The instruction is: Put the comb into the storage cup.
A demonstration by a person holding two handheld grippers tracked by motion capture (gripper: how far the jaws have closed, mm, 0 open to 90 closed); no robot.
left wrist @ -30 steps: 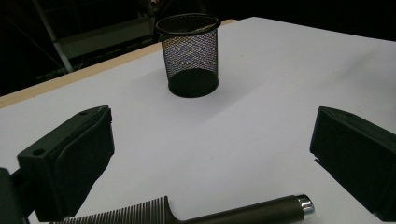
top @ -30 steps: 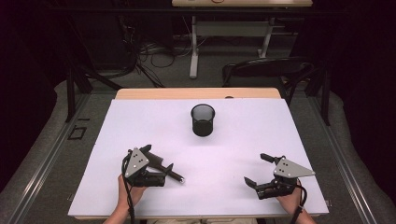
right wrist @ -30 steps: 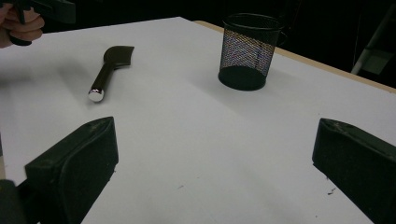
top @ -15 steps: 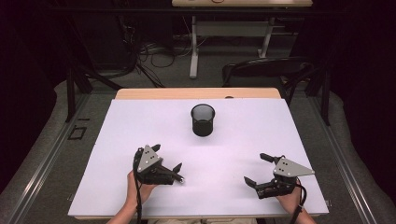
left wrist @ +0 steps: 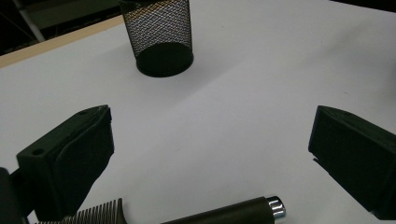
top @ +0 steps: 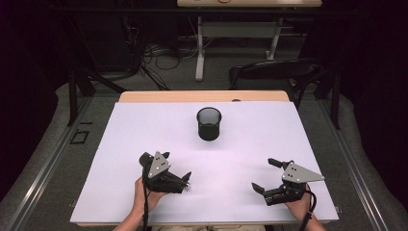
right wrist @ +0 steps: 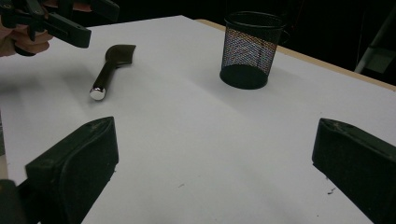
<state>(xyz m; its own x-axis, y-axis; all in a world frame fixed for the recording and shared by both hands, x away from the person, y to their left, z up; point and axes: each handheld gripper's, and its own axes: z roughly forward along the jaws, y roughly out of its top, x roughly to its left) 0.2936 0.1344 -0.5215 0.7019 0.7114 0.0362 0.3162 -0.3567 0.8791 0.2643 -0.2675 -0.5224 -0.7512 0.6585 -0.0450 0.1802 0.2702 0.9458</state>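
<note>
Brush (right wrist: 111, 65) lies flat on the white table (top: 250, 144), just under my left gripper (left wrist: 210, 140), near the mesh cup (top: 209, 123). I judge I should lower squarely over the handle, then close. Its jaws stand wide apart, holding nothing. Right gripper (top: 269, 175) gapes wide, empty too.

setting: lab / recording workspace, not a home. evidence: wooden-edged table (top: 144, 96) covered with a plain white sheet (top: 144, 139), set in a dark room with black surroundings. grey carpeted floor (top: 43, 159) with a black square tape marking (top: 79, 137). loose black cables (top: 159, 53) lie on the floor beyond the table. white metal desk frame (top: 235, 31) at the back; black chair (top: 274, 72) behind the table's far edge.
</note>
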